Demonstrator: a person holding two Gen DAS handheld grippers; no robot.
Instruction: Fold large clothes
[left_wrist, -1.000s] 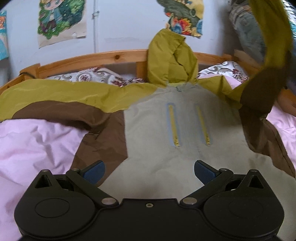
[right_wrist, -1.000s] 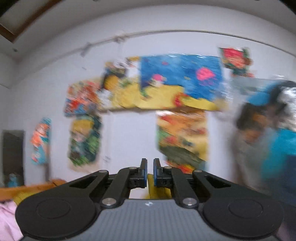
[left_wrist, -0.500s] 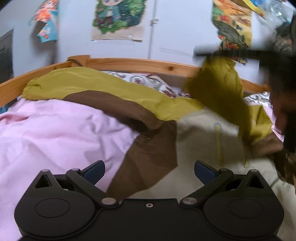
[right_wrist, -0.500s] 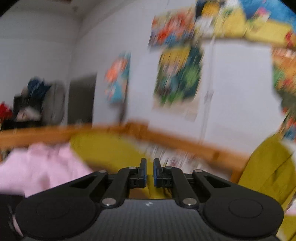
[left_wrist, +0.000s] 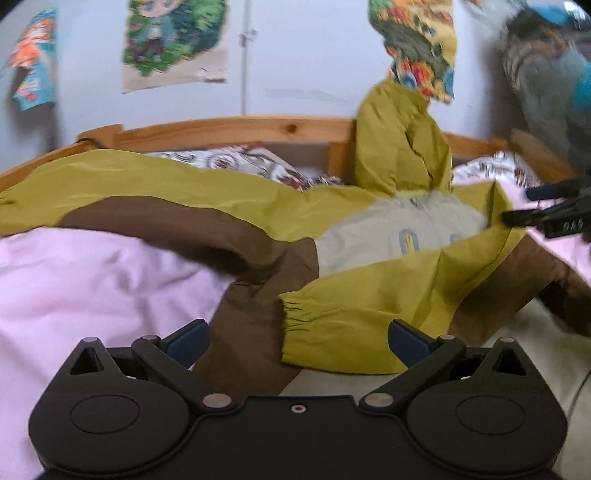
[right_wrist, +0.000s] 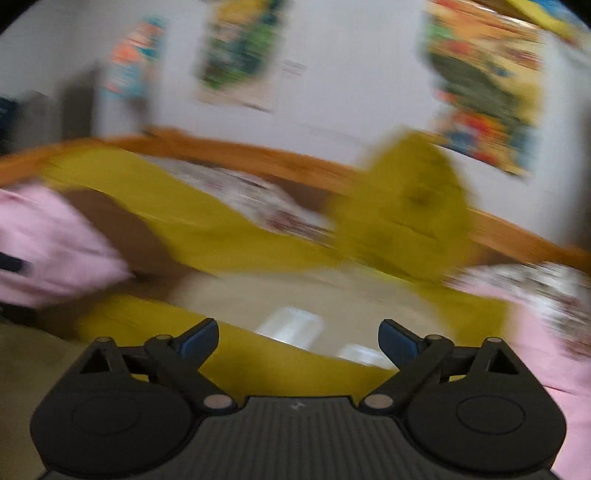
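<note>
A large jacket (left_wrist: 406, 229) in olive-yellow, brown and beige lies spread on the pink bed sheet (left_wrist: 92, 280). Its right sleeve (left_wrist: 369, 302) is folded across the body, cuff just ahead of my left gripper (left_wrist: 299, 338), which is open and empty. The left sleeve (left_wrist: 147, 192) stretches out to the far left. The hood (left_wrist: 399, 147) stands against the headboard. My right gripper (right_wrist: 298, 339) is open and empty above the folded sleeve (right_wrist: 258, 354); its view is blurred. It also shows at the right edge of the left wrist view (left_wrist: 546, 214).
A wooden headboard (left_wrist: 229, 129) runs along the back, with patterned pillows (left_wrist: 240, 162) in front of it. Posters (left_wrist: 173, 40) hang on the white wall. Clothes (left_wrist: 546, 74) hang at the top right.
My right gripper has opened and let go of the right sleeve, which now lies folded across the jacket body. The left gripper view has swung back to the right.
</note>
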